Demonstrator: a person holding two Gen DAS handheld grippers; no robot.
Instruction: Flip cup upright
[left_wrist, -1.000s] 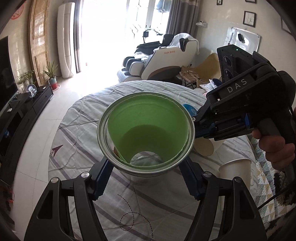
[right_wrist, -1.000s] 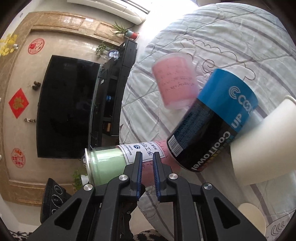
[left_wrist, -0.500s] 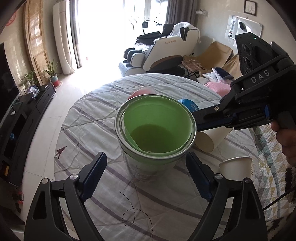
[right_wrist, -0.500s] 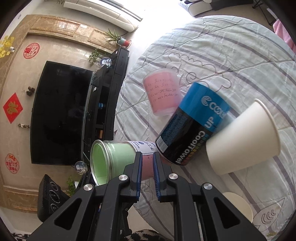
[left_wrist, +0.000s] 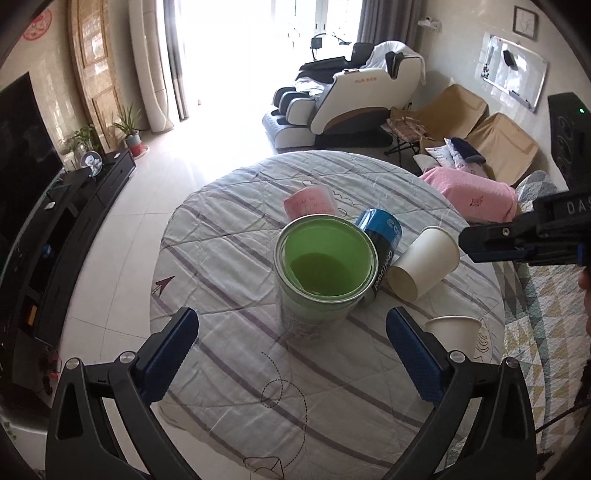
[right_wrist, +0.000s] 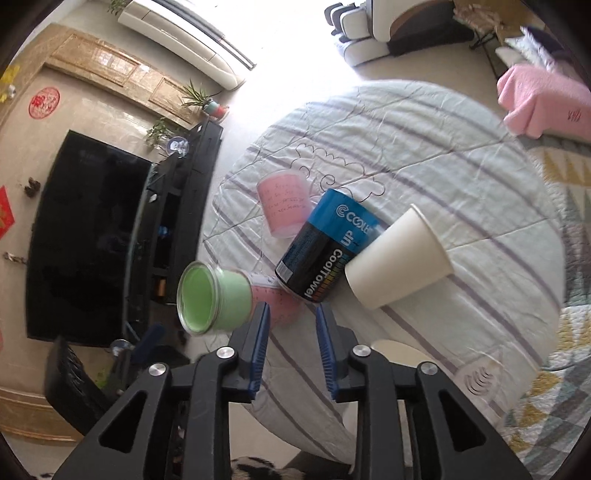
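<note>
The green-lined clear cup (left_wrist: 325, 273) stands upright on the round table's striped cloth (left_wrist: 221, 369), mouth up. It also shows in the right wrist view (right_wrist: 214, 301), just left of my fingertips. My left gripper (left_wrist: 291, 343) is open and empty, its blue pads wide apart in front of the cup and not touching it. My right gripper (right_wrist: 291, 328) is open and empty, its jaws a small gap apart. It also shows in the left wrist view (left_wrist: 524, 243), off to the right above the table.
A pink cup (left_wrist: 310, 203) lies behind the green cup. A blue and black can (left_wrist: 380, 251) and a white paper cup (left_wrist: 424, 262) lie on their sides to its right. Another white paper cup (left_wrist: 454, 332) stands upright near the right edge.
My left gripper let go of the green cup, opened wide and drew back. My right gripper opened, released the cup's rim and moved away to the right. The cup now stands alone.
</note>
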